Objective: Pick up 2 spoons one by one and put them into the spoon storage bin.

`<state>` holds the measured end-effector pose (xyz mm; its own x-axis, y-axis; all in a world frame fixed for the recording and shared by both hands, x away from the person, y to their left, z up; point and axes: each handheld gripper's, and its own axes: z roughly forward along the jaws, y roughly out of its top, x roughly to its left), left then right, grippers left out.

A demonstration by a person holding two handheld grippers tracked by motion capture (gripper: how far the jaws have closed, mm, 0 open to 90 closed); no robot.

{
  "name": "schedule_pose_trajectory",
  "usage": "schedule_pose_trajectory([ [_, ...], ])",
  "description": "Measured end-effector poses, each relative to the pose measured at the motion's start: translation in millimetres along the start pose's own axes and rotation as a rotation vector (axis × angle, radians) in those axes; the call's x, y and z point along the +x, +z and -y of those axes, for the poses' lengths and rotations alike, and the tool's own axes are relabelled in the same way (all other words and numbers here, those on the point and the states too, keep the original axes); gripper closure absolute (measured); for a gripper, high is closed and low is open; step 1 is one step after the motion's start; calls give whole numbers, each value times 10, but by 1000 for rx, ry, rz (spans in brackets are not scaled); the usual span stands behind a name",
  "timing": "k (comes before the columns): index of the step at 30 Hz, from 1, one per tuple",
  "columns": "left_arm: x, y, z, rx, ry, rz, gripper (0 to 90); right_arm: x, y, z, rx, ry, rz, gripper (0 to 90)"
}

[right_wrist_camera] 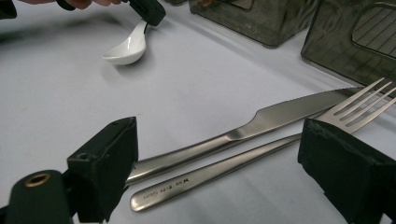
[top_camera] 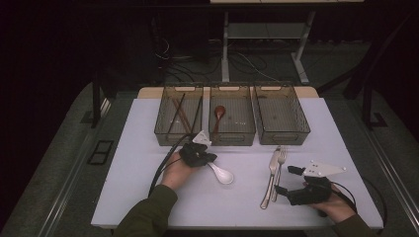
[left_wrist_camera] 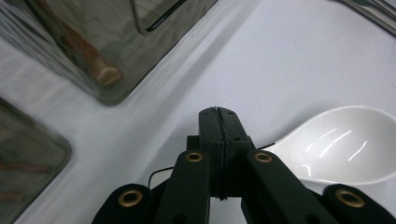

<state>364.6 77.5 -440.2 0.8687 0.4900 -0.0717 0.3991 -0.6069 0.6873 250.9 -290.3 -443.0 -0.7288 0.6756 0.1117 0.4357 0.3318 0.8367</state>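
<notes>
Black jaws of the left gripper (left_wrist_camera: 218,140) sit pressed together over the handle of the white spoon (left_wrist_camera: 343,144); whether the handle is pinched between them I cannot tell, since it runs in under the pads. That spoon lies on the white table (top_camera: 148,197), just in front of the middle tray (top_camera: 232,136), bowl up and pointing away from the trays toward the person. Its long axis runs from the left gripper (top_camera: 197,154) down to the bowl, so the left hand is far nearer. Glossy, smooth, deep-bowled, it looks like ceramic. Over by the knife (right_wrist_camera: 261,126) and fork (right_wrist_camera: 280,149), the right gripper (right_wrist_camera: 233,168) hangs with jaws wide apart.
</notes>
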Motion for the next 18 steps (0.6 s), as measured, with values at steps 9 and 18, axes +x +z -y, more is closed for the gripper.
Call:
schedule_pose_trajectory([
  [9, 28, -48, 43, 23, -19, -17, 894, 1, 0, 0, 2, 0, 2, 125],
  [18, 1, -149, 152, 78, -15, -27, 894, -5, -9, 1, 2, 0, 2, 125],
])
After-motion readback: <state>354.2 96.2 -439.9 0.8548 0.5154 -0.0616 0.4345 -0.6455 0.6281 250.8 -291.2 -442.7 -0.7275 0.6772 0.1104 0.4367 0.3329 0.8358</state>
